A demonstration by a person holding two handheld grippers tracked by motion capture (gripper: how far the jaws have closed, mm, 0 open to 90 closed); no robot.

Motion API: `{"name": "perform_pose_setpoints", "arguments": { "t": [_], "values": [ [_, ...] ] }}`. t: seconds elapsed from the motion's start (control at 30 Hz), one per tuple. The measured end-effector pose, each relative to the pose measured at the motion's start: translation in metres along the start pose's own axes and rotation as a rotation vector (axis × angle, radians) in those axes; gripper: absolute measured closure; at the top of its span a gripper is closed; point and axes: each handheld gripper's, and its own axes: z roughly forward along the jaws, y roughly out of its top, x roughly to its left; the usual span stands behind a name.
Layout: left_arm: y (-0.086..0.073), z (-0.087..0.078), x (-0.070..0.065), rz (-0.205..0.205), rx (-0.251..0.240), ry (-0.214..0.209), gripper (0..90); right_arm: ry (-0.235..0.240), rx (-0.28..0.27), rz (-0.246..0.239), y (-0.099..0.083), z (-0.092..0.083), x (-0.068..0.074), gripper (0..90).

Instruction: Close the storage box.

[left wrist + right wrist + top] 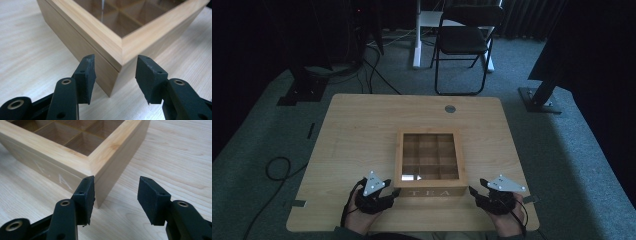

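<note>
A wooden tea box (429, 162) with a glass lid and "TEA" on its front stands at the near middle of the table; dividers show through the glass. My left gripper (391, 192) is at the box's near left corner. In the left gripper view that corner of the box (110, 37) points into the gap between the open jaws of the left gripper (116, 59), and neither pad presses on it. My right gripper (475, 193) is at the near right corner. There the box (75, 157) stands just beyond the left jaw of the open right gripper (117, 180), with bare table behind the gap.
The light wooden table (362, 130) has a round grommet (450, 108) near its far edge. Beyond the table a black folding chair (464, 40) stands on the carpet. A cable (277, 167) loops on the floor at the left, and dark stand feet (539, 100) sit at the far corners.
</note>
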Motion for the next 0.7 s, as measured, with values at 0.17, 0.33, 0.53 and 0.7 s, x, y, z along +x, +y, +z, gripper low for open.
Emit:
{"name": "perform_pose_setpoints", "arguments": {
  "t": [0.17,0.33,0.53,0.7],
  "values": [
    [0.008,-0.012,0.006,-0.004,-0.04,0.018,50.3,-0.02,-0.012,0.022,0.0,-0.002,-0.007,46.9],
    [0.012,-0.017,0.015,-0.005,-0.055,0.048,50.3,-0.039,-0.024,0.021,0.005,-0.003,-0.016,46.2],
    [0.016,-0.019,0.029,-0.017,-0.058,0.087,50.0,-0.078,-0.014,0.036,0.014,0.007,-0.036,45.8],
    [0.018,-0.022,0.04,-0.052,-0.068,0.101,49.9,-0.087,0.006,0.06,0.02,0.025,-0.053,45.3]
  ]
}}
